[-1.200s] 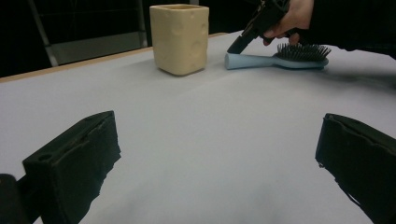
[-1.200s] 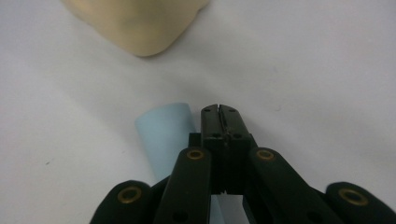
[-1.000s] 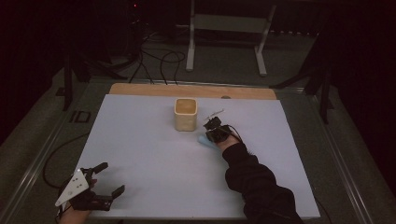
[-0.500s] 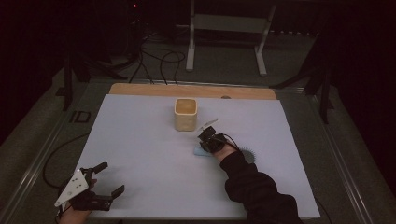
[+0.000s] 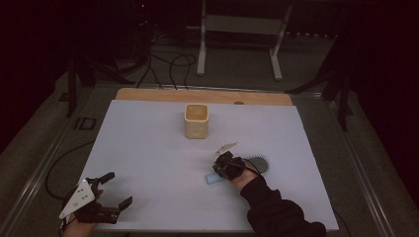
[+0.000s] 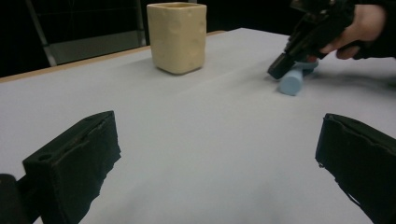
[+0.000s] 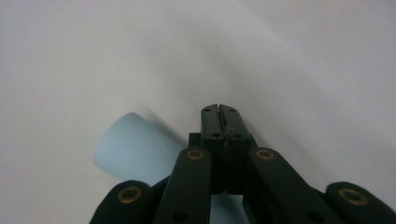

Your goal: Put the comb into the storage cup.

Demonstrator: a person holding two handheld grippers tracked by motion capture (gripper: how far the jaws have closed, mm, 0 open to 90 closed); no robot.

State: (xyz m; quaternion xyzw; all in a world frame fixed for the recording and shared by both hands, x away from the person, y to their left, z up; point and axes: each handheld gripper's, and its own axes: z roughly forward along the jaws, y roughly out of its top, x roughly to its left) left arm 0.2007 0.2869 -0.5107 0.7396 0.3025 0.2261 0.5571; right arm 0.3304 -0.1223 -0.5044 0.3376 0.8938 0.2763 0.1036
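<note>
A hairbrush lies on the white table sheet (image 5: 148, 148), its pale blue handle (image 5: 212, 178) (image 6: 292, 83) (image 7: 133, 147) pointing left and its grey bristled head (image 5: 260, 163) at the right. My right gripper (image 5: 223, 168) (image 6: 279, 72) (image 7: 219, 109) is shut, with nothing between its tips. It points down at the sheet right over the handle, which passes under its jaws. My left gripper (image 5: 117, 190) rests open near the front left corner, far from the brush, with bare sheet between its pads (image 6: 74, 163).
A cream cup (image 5: 196, 120) (image 6: 177, 36) stands upright toward the back middle of the sheet. A wooden strip (image 5: 148, 94) runs along the far edge. Cables and a metal stand are on the floor beyond.
My right hand has come toward the near edge, and the brush has shifted the same way with it, its bristled head now showing beside the hand. The left gripper has stayed put.
</note>
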